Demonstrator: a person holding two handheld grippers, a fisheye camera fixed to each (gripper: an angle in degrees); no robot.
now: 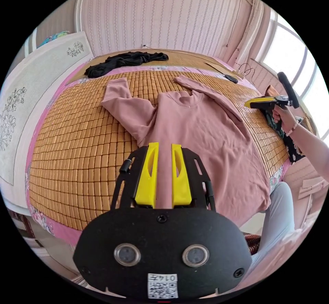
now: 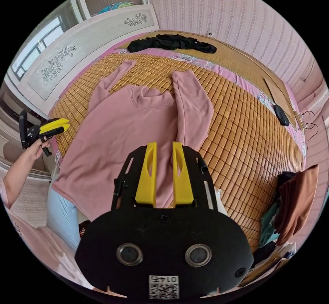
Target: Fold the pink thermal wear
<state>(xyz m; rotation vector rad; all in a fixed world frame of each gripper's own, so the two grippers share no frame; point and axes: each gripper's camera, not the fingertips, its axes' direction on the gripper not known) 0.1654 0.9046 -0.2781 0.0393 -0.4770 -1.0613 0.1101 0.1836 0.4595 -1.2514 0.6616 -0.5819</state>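
The hem of the pink thermal top (image 1: 205, 129) hangs over the near edge of the bed, so part of it is hidden behind the left gripper (image 1: 165, 146) and by the person's leg. In the right gripper view, the right gripper (image 2: 164, 144) also covers the lower part of the top (image 2: 130, 129). The top lies flat on the woven bamboo mat (image 1: 78, 139), neck toward the far edge, one sleeve out to each side. A black garment (image 1: 125, 60) lies at the far edge. Clothes heaped at the mat's corner (image 2: 291, 201) are hard to make out. Both grippers float above the top, not touching it. Their yellow jaws are a little apart and hold nothing.
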